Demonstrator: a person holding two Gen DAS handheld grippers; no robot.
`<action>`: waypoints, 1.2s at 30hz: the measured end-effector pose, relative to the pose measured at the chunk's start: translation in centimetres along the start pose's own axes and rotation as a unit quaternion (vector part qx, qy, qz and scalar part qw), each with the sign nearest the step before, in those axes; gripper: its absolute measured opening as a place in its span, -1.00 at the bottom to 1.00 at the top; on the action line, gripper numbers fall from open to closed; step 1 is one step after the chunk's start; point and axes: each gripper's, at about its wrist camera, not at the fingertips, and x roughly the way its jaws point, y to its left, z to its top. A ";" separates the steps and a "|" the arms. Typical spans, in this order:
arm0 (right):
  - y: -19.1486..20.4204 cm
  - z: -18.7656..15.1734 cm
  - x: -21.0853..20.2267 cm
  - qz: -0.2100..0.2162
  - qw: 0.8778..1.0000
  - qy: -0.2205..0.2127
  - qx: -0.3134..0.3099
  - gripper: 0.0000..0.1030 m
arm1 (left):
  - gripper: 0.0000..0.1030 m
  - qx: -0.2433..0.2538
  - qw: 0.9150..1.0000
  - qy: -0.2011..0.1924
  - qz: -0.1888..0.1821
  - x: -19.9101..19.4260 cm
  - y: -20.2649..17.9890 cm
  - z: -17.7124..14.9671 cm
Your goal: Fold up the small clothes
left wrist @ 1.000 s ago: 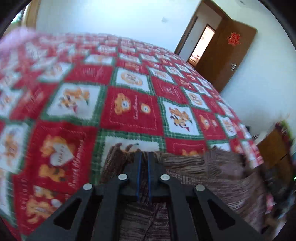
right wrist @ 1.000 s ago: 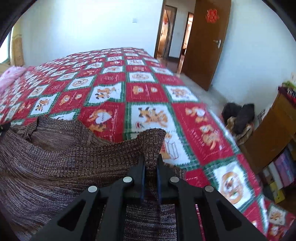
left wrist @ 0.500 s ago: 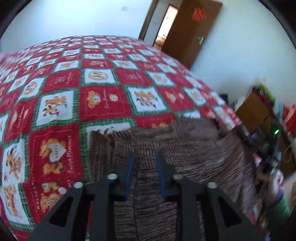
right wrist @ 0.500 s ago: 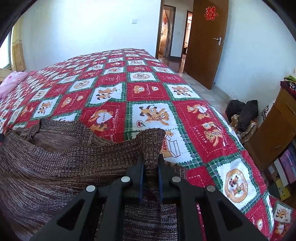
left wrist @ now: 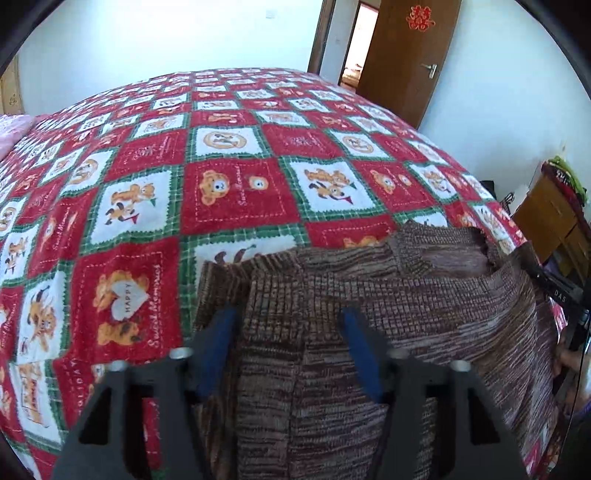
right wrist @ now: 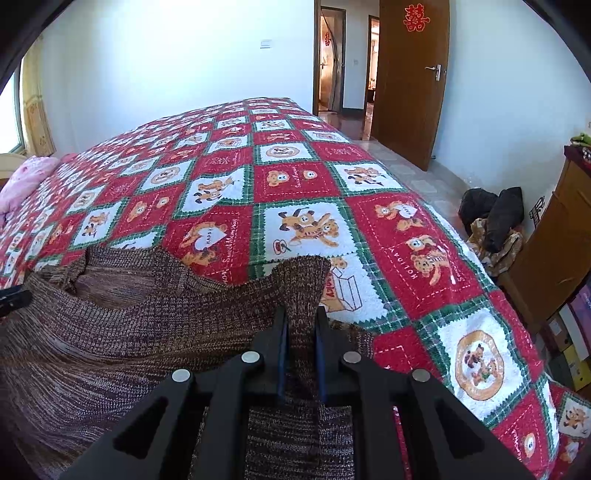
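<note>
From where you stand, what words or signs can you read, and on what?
"HAPPY": on a heart on the bedspread.
"Sweet Memories": stitched beside that heart.
"HOLIDAY": on a red square of the bedspread.
"DAS": on a black device at the right edge.
Red double-happiness sign: on the door.
Other stitched words: too blurred.
</note>
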 end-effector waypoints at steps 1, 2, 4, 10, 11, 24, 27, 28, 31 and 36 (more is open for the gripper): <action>-0.1 0.0 0.0 0.002 1.000 0.000 0.002 -0.75 | -0.54 0.001 1.000 -0.003 -0.012 -0.2 -0.2 0.1; -0.2 0.0 -0.1 0.005 1.000 -0.001 0.006 -0.75 | -0.70 0.006 1.000 -0.010 -0.006 -0.6 -0.5 0.1; -0.3 0.0 -0.4 0.010 1.000 -0.007 0.009 -0.78 | -0.75 0.015 1.000 -0.027 0.000 -1.2 -0.9 0.2; -0.7 0.1 -2.4 0.006 0.998 -0.052 0.024 -0.80 | -0.75 -0.051 0.994 -0.092 -0.024 -3.6 0.7 1.5; -0.9 0.3 -2.7 0.009 0.998 -0.061 0.031 -0.80 | -0.75 -0.069 0.992 -0.101 -0.029 -3.7 1.4 1.9; -2.5 1.4 2.5 0.053 0.994 0.020 0.089 -0.42 | -0.67 -0.121 0.991 -0.043 0.027 2.6 3.7 2.3; -3.6 1.0 2.1 0.074 0.990 0.005 0.120 -0.40 | -0.61 -0.109 0.992 -0.037 0.047 2.9 3.1 2.5; -4.2 0.9 1.2 0.076 0.988 -0.018 0.136 -0.40 | -0.61 -0.103 0.993 -0.035 0.051 3.0 2.8 2.6; -6.7 0.5 -2.0 0.068 0.975 -0.076 0.195 -0.40 | -0.51 -0.093 0.994 -0.026 0.051 2.6 2.6 2.7; -7.7 -0.8 -7.8 0.031 0.976 -0.068 0.206 -0.40 | 0.22 -0.106 0.993 -0.037 0.036 -1.9 2.7 1.0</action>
